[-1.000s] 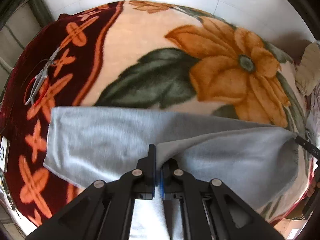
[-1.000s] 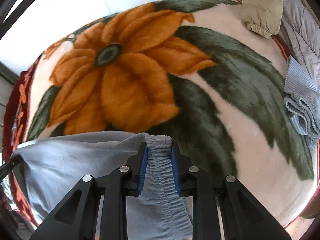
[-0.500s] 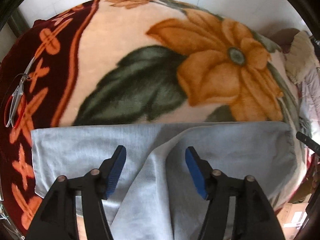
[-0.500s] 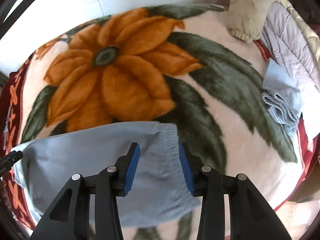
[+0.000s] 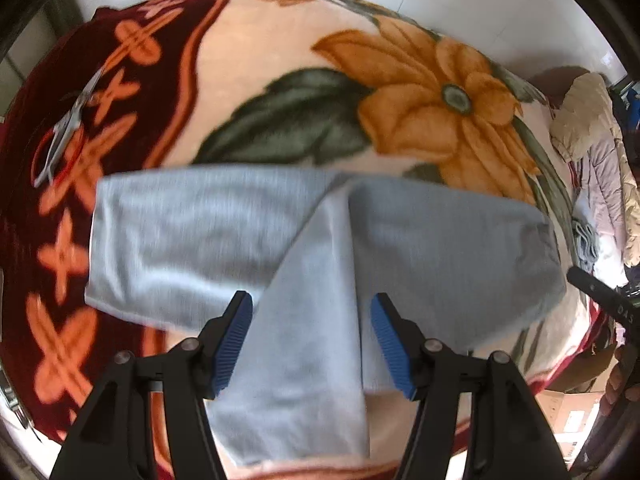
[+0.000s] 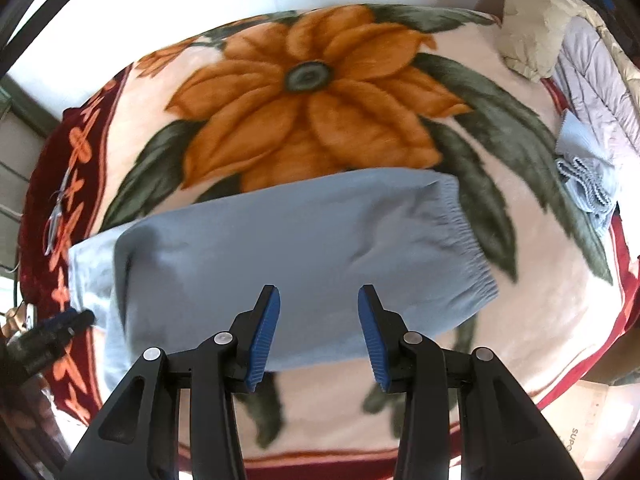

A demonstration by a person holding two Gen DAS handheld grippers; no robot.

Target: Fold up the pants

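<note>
Pants: light grey-blue sweatpants (image 5: 192,236) lie folded on the flower-print blanket (image 5: 280,60) of a bed, one loose panel trailing toward the camera in the left wrist view.
Left gripper: the left gripper (image 5: 312,340) hangs above the cloth with its jaws apart, nothing pinched; the trailing panel lies below and between the blue pads.
Right gripper: the right gripper (image 6: 318,332) is likewise spread and empty, poised over the near edge of the folded part.
Waistband: the gathered elastic waistband (image 6: 468,240) sits ahead and to the right of the right gripper.
Far end: the other end of the pants lies ahead and to the left of the left gripper, near the scissors (image 5: 64,132) on the dark red border.
Handling: probably soft, light and limp knit; it should drape and crease easily and slide little on the plush blanket.
Where to grip: likely the thick waistband or a doubled edge, since a single layer may slip free or drag the fold open.
</note>
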